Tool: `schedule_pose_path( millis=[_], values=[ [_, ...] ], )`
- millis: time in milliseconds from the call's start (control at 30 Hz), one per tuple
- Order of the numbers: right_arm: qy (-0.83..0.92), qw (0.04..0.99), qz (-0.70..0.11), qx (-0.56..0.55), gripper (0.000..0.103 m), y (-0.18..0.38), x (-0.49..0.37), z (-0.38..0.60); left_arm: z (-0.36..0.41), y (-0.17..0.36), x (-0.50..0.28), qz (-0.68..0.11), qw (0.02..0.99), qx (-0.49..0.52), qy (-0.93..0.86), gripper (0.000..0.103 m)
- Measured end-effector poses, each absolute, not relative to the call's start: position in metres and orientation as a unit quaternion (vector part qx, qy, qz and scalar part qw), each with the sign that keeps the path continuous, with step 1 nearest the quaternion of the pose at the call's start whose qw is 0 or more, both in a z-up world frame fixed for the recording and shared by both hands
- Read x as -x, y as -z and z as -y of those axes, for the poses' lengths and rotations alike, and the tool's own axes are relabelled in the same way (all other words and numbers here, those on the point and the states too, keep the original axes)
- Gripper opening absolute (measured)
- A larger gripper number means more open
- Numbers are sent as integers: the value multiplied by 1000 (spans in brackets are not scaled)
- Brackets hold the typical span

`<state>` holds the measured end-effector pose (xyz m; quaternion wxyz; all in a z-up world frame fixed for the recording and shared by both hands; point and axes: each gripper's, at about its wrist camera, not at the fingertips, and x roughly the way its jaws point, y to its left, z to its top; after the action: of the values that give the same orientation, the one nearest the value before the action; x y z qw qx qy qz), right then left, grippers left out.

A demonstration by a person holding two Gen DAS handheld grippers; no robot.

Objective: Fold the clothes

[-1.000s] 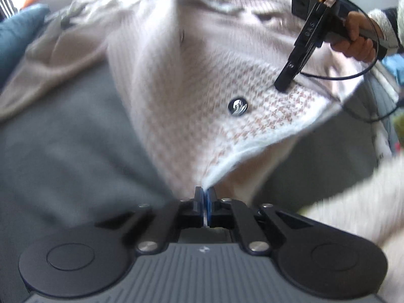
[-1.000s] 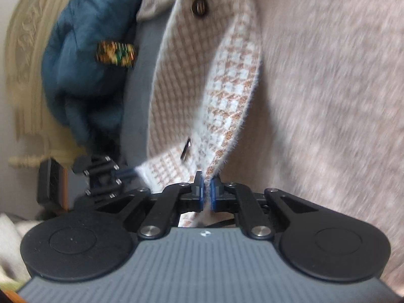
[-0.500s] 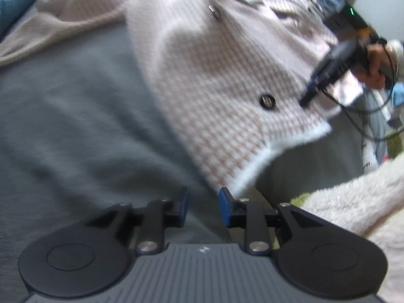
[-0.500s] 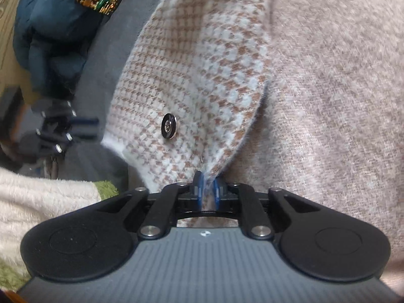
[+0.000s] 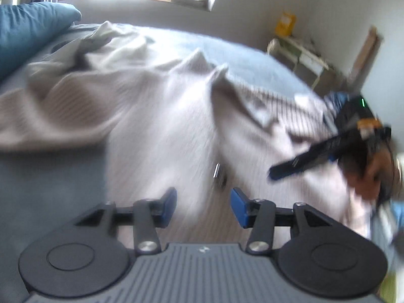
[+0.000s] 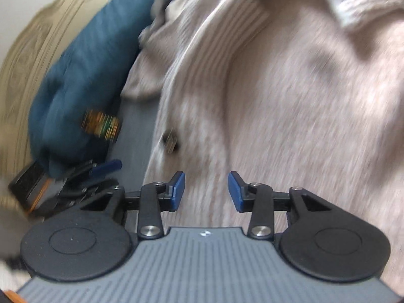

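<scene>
Left hand-held gripper (image 5: 204, 203): jaws wide, empty, above the pale knit cardigan (image 5: 161, 116). The cardigan lies spread and rumpled on the grey bed (image 5: 50, 181), right of the blue pillow (image 5: 27, 27); no finished fold shows. Right hand-held gripper (image 6: 206, 189): jaws wide, empty, over the cardigan.

Left gripper (image 5: 204, 203) and right gripper (image 6: 206, 192): black linkage arms, blue pads (image 6: 178, 186), silver screws, ribbed grey housing (image 6: 202, 265); perhaps an orange tag at right.

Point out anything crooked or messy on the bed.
The pinkish coat lies rumpled, its fabric bunched into peaks and its collar askew. Both the left gripper and right gripper are open over it.
</scene>
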<state>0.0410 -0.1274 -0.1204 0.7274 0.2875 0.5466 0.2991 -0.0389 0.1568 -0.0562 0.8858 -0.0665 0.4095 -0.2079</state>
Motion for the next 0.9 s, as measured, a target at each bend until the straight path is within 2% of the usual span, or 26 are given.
schedule_pose_path(
  millis=[200,367,567,633,733,900],
  values=[
    [-239,762,-495,-343,38,144,-91,137,-108,82,-12,-391,906,34,157,48],
    [-209,788,-443,-374,41,163,-139,140,-118,105,-24,-406,902,53,132,49],
    [-227,810,-408,-353,51,177,-196,137,-136,129,-37,-431,893,72,106,49],
    [-252,809,-401,-347,61,180,-205,138,-139,134,-40,-436,891,73,104,49],
    [-282,810,-387,-339,69,184,-211,135,-141,140,-41,-440,889,70,105,49],
    [-329,790,-379,-352,67,181,-206,134,-135,144,-40,-434,893,53,108,52]
  ],
)
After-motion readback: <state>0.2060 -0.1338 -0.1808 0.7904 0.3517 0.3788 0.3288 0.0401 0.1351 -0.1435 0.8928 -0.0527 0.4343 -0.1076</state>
